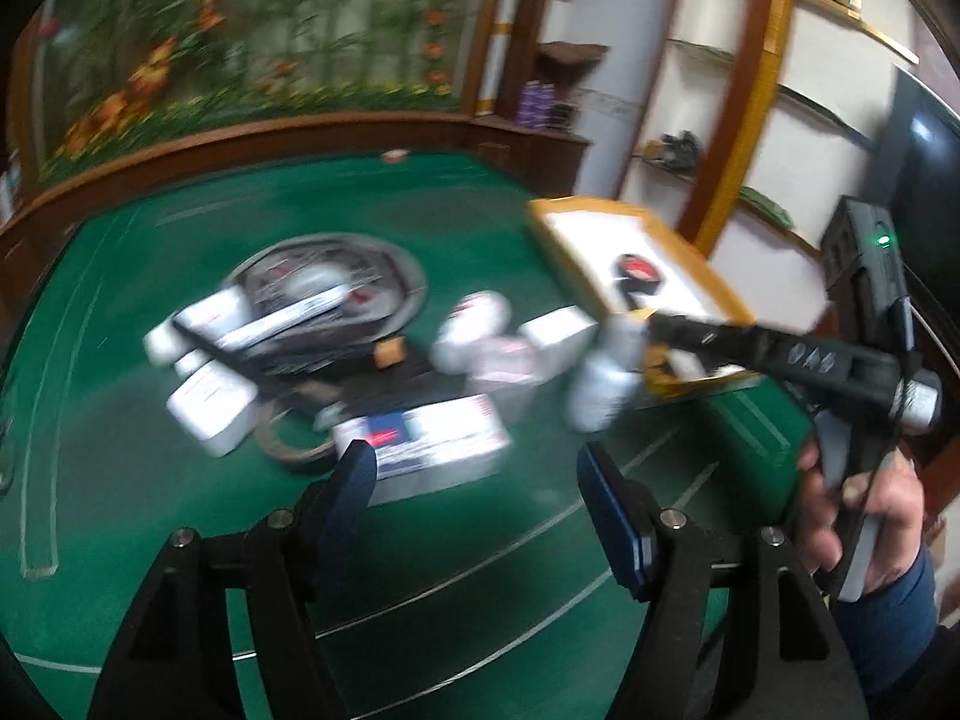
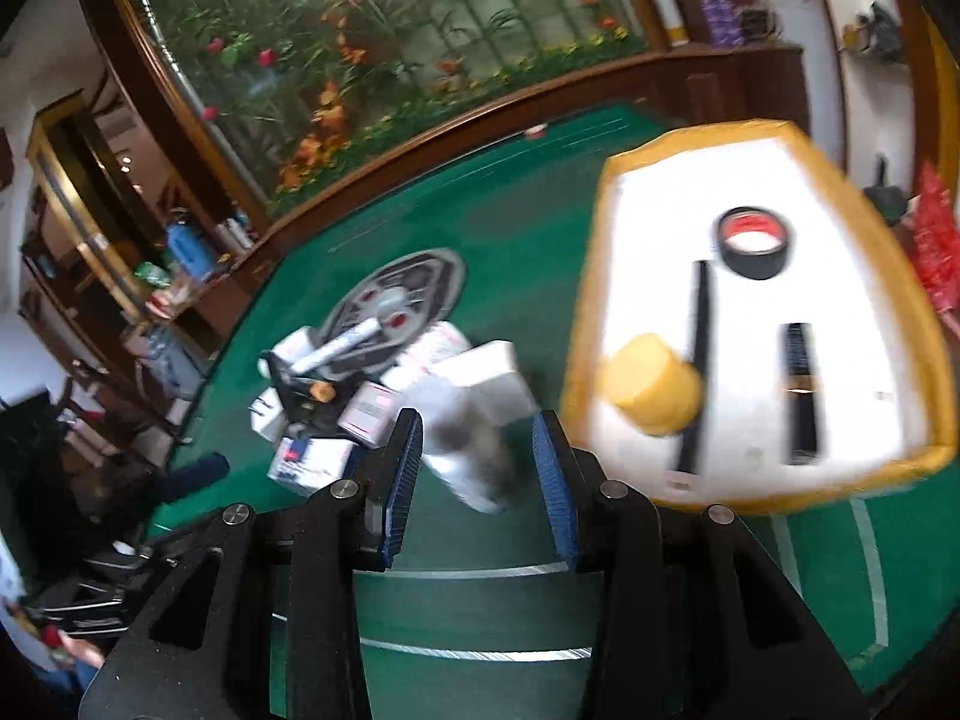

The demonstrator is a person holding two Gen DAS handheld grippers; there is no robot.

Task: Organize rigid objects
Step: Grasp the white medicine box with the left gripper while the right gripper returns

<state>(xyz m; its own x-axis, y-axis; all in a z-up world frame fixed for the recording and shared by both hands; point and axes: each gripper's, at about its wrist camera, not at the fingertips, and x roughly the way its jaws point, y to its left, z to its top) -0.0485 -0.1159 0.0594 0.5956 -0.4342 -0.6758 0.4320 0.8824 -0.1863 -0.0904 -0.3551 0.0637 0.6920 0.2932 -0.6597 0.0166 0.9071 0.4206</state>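
Observation:
A pile of white boxes [image 1: 420,441] and small white bottles [image 1: 471,324] lies on the green table [image 1: 150,516], beside a round grey wheel cover [image 1: 336,288]. A yellow-rimmed white tray [image 2: 852,192] holds a black tape roll [image 2: 753,243], a yellow roll [image 2: 651,393] and two black sticks [image 2: 798,390]. My left gripper [image 1: 477,474] is open and empty above the table, in front of the pile. My right gripper [image 2: 477,450] is open; a blurred white bottle [image 2: 474,462] lies between and beyond its fingers. The right gripper also shows in the left wrist view [image 1: 648,324] by the tray.
A wooden ledge [image 1: 300,132] with a flower mural runs behind the table. Shelves [image 2: 120,276] with clutter stand at the left. A grey ring [image 1: 288,438] lies by the pile. A hand [image 1: 864,498] holds the right gripper's handle.

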